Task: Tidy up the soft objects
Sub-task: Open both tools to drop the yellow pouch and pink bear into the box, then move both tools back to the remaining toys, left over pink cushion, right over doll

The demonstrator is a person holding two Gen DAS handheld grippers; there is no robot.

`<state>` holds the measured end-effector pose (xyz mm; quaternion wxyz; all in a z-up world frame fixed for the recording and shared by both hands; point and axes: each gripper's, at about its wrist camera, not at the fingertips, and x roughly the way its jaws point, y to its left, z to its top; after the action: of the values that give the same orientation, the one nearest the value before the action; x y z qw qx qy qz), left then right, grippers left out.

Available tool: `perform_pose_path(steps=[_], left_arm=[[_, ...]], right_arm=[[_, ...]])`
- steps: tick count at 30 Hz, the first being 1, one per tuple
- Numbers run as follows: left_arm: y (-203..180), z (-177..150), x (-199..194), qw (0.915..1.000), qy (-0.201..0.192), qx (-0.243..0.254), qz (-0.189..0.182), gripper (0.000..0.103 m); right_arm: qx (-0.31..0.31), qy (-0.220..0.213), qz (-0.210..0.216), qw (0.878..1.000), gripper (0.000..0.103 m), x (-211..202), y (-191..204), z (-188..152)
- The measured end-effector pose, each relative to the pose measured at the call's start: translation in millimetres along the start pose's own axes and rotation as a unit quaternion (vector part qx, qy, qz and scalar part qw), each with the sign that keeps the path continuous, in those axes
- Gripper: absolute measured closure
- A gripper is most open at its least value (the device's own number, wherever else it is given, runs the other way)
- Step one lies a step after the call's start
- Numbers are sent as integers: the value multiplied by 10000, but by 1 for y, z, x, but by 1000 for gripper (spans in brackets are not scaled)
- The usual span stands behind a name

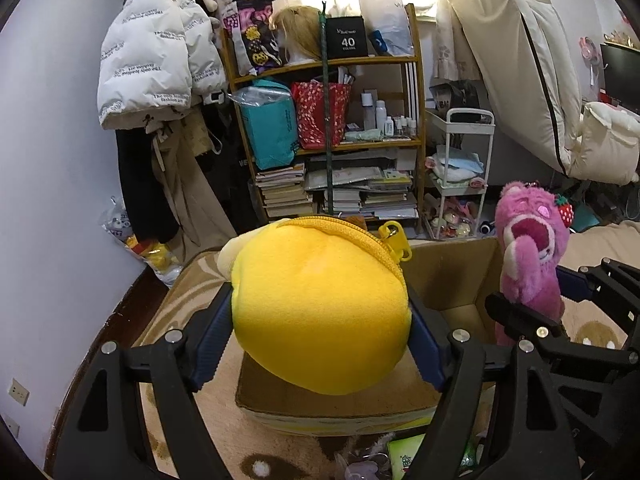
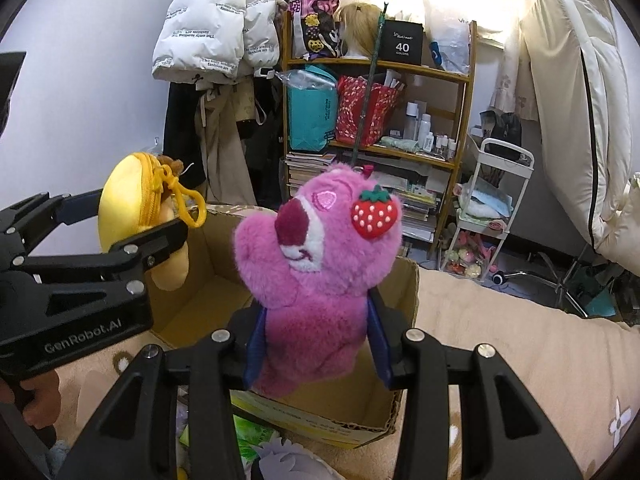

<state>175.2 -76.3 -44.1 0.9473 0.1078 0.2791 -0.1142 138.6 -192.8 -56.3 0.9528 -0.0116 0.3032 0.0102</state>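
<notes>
A round yellow plush pouch with a zipper and a yellow clip is squeezed between the blue pads of my left gripper, which is shut on it. It hangs over the near left part of an open cardboard box. In the right wrist view the pouch and the left gripper appear at the left. My right gripper is shut on the body of a pink plush bear with a strawberry on its ear, held upright over the box. The left wrist view shows the bear at the right.
The box stands on a beige patterned rug. Small packets and plush items lie in front of it. Behind are a cluttered wooden shelf, a white trolley, hanging coats and a leaning mattress.
</notes>
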Motion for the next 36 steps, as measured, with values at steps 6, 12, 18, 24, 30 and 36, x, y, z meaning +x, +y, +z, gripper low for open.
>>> perform_pose_path(steps=[6, 12, 18, 24, 30, 36], left_arm=[[2, -2, 10, 9997, 193, -130, -94, 22], [8, -4, 15, 9993, 251, -261, -11, 15], [9, -3, 11, 9995, 212, -225, 28, 7], [7, 0, 3, 9997, 156, -169, 118, 1], [10, 1, -10, 9995, 154, -155, 209, 1], [16, 2, -22, 9989, 304, -121, 339, 1]], right_arm=[[75, 208, -20, 9998, 55, 8, -4, -7], [246, 304, 59, 9992, 50, 11, -9, -10], [154, 273, 69, 9995, 40, 8, -5, -11], [20, 244, 43, 9997, 29, 3, 3, -13], [-29, 99, -4, 9999, 15, -6, 7, -13], [-35, 116, -108, 9999, 14, -16, 7, -14]])
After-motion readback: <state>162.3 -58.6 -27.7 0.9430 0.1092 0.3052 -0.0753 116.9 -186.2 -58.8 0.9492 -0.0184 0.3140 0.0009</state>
